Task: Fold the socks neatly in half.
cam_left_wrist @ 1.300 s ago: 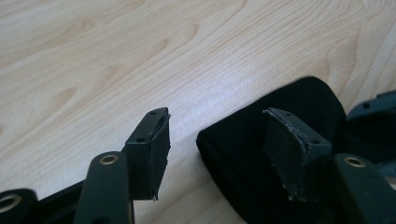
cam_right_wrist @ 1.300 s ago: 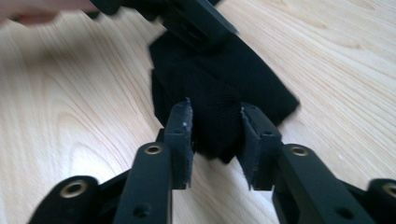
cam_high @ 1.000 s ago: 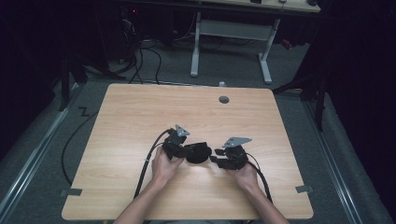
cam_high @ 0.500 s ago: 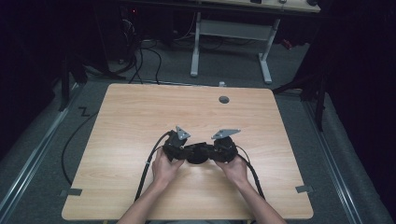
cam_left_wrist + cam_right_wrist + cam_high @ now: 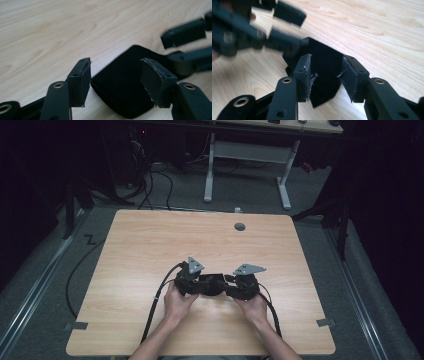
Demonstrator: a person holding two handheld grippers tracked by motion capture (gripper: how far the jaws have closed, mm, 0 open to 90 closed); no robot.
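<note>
A small black soft cloth piece [image 5: 125,92] is framed between the spread left gripper [image 5: 117,80] and the right gripper [image 5: 325,77], whose jaws have just been opening; it is not yet gripped or moved.

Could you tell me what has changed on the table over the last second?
The right tool moved leftward, in toward the left tool, closing the gap seen a second ago. Both now meet at the folded black cloth. The right tool's jaws have just been opening, with a corner of the cloth between them. The left tool stayed put, jaws apart around the cloth. The cloth kept its place on the wooden table.
</note>
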